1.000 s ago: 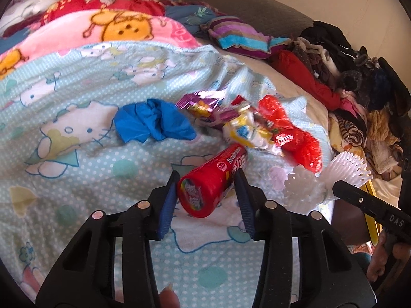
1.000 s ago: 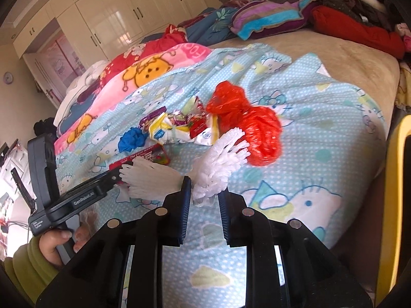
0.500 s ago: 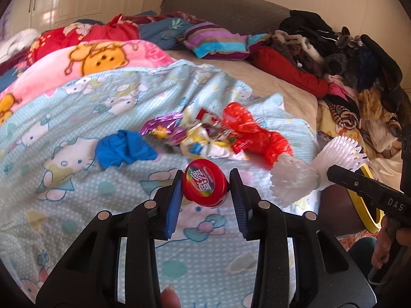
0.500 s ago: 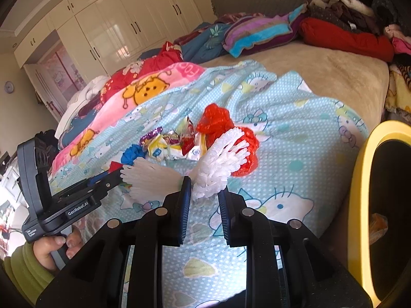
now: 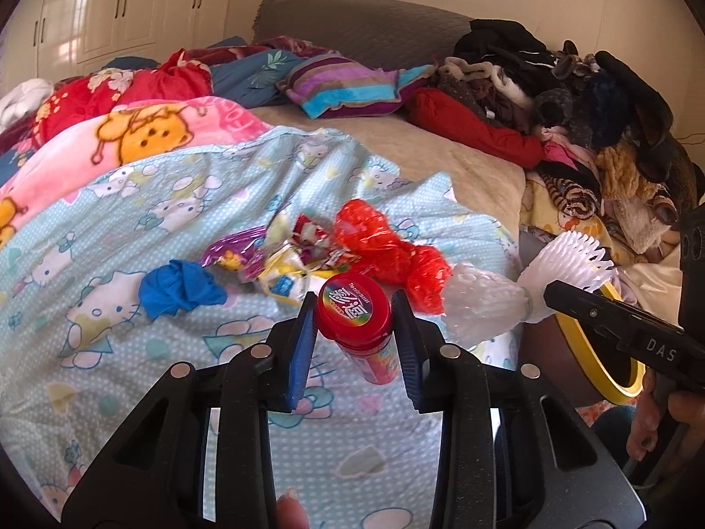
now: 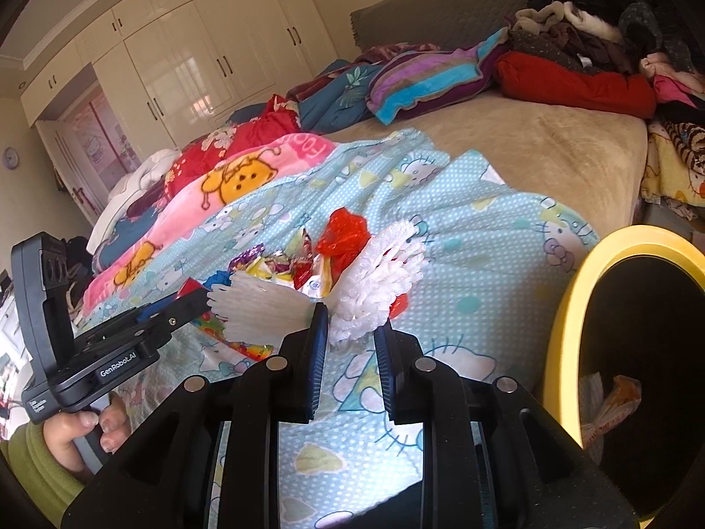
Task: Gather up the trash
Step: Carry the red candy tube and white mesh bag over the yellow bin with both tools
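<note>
On the bed's left side, a blue-dotted cartoon sheet (image 5: 132, 273) covers the mattress, with a pink blanket (image 5: 145, 132) behind it. A crumpled blue rag (image 5: 180, 288) lies on the sheet, just left of a heap of wrappers (image 5: 286, 260) and a red plastic bag (image 5: 387, 255). Centre of the left wrist view, the left gripper (image 5: 354, 324) is clamped on a red tube (image 5: 359, 330), cap toward the camera, held clear above the sheet; its jaws have just been closing on it. Right of that, the right gripper (image 6: 350, 344) is pinched together on a white foam net (image 6: 352, 295), which fans out to both sides above the sheet. A hand (image 6: 83, 432) in a green sleeve grips the left tool's handle. Far right, a yellow-rimmed bin (image 6: 568, 308) stands beside the bed, some wrappers inside. Clothes (image 5: 573, 101) are piled along the bed's right edge.
</note>
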`<state>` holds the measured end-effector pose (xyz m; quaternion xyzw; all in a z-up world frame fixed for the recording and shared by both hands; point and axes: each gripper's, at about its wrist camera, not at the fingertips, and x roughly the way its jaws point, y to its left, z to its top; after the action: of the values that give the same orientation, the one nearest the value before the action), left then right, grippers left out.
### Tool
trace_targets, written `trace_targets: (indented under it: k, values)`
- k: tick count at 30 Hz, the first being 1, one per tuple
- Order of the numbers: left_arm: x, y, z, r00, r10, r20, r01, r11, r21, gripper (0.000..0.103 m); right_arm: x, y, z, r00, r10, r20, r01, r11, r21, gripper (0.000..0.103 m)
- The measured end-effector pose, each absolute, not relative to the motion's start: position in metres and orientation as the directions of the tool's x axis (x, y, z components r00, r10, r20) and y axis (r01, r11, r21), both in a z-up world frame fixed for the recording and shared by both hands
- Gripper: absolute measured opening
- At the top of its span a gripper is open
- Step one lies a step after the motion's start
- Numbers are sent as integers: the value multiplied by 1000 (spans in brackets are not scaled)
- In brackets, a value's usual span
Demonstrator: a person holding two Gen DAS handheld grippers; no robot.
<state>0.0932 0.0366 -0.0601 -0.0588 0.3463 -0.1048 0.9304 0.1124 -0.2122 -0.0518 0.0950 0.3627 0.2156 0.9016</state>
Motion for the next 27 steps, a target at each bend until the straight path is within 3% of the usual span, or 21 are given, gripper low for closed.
trace_targets:
  k: [27]
  values:
    - [92, -43, -23, 742, -341, -577, 283, 940, -192, 26, 99, -293, -18, 766, 350, -540, -185, 924, 335, 21]
